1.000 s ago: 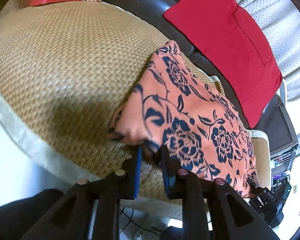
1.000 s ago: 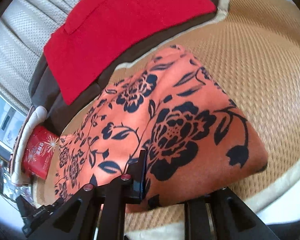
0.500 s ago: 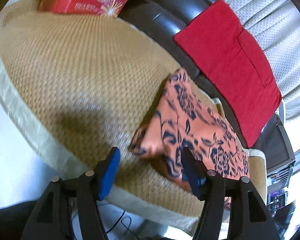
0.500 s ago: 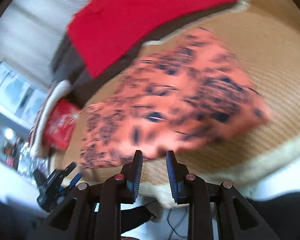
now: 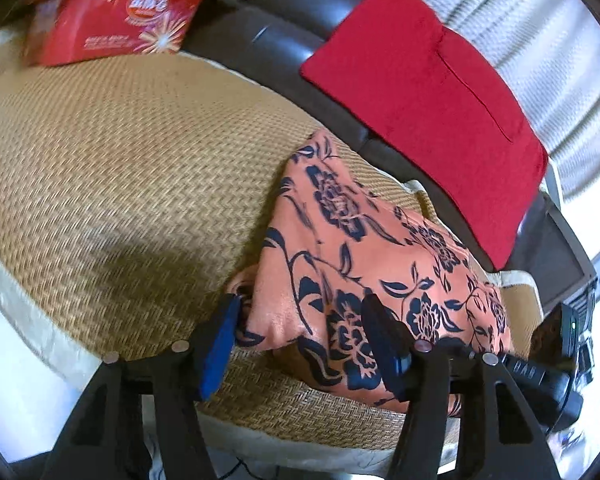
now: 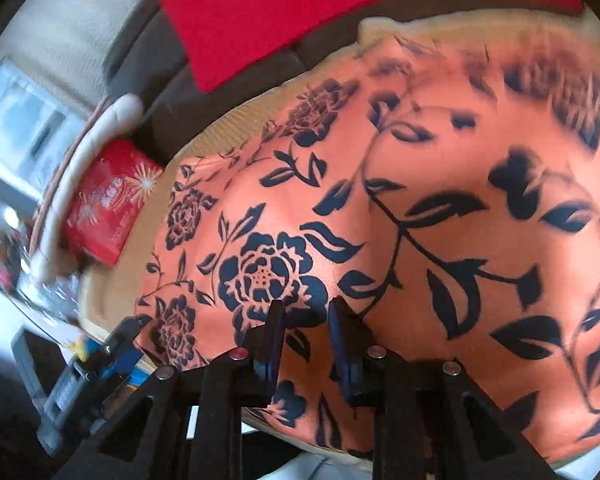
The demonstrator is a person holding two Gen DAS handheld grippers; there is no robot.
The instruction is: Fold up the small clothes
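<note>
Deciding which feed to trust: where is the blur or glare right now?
Left wrist view: mostly sharp on the orange floral garment, slight smear on the red packet, windows blown out white on the right. Right wrist view: motion blur smears the garment's far edge and the left background; the print near the right gripper stays crisp.

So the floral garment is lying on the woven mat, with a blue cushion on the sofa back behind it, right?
Not quite: the cushion is red, not blue, as the left wrist view shows. The rest holds: the floral garment lies on the woven mat, with the cushion on the sofa back behind it.
</note>
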